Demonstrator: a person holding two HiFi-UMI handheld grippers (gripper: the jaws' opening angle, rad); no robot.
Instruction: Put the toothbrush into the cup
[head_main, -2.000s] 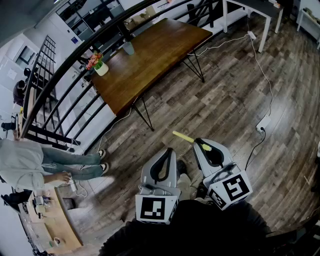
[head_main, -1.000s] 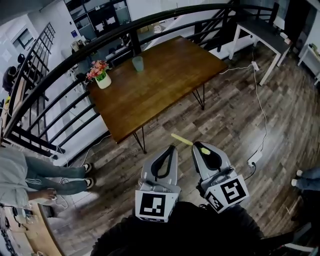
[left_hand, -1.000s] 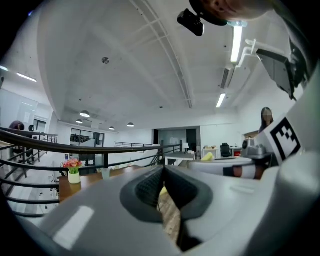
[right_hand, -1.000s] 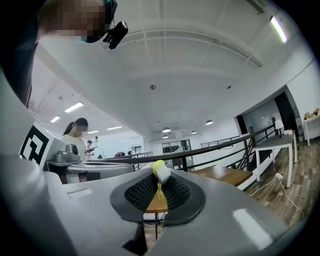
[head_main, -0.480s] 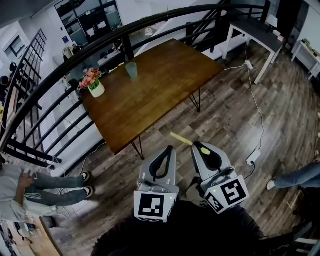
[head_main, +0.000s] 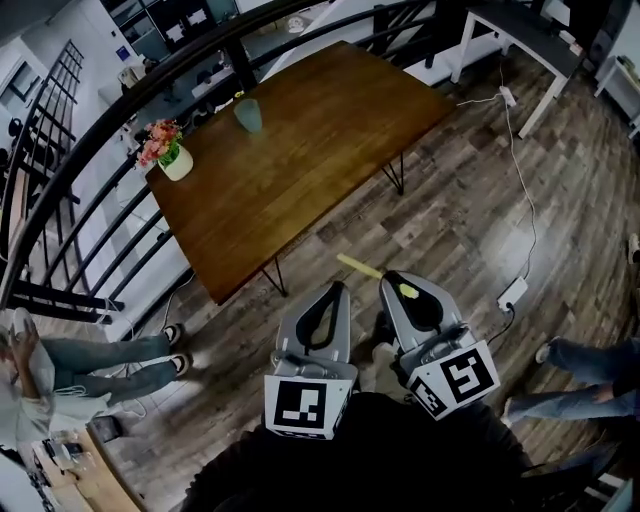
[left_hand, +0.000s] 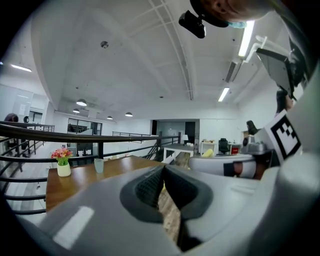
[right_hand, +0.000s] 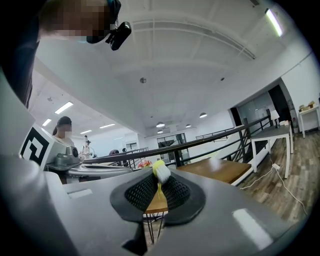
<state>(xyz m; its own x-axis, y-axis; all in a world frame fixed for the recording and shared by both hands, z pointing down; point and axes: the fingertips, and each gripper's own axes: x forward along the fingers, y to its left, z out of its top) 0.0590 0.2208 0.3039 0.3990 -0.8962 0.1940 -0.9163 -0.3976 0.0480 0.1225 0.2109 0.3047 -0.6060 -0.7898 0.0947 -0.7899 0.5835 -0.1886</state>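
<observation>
Approaching the wooden table (head_main: 320, 130), now nearer than a second ago, the right gripper (head_main: 384, 278) is clamping the yellow toothbrush (head_main: 358, 267) in nearly shut jaws, the left gripper (head_main: 338, 288) is seemingly riding closed and empty, and the green cup (head_main: 248, 115) is standing well apart.

Bright ceiling strip lights (left_hand: 246, 39); fisheye warp, black corners

I see a yellow toothbrush (head_main: 360, 269) with white bristles. The cup (head_main: 248, 115) is pale green. The vase (head_main: 178, 165) is white and its flowers (head_main: 158, 140) are pink and red. The table (head_main: 300, 130) is brown wood grain. The left gripper (head_main: 338, 288) and right gripper (head_main: 385, 278) are grey with black meshed pads (right_hand: 139, 192). Their cubes (head_main: 298, 405) bear black-and-white square markers. The floor (head_main: 470, 220) is grey-brown planks. The railing (left_hand: 75, 136) is black.
</observation>
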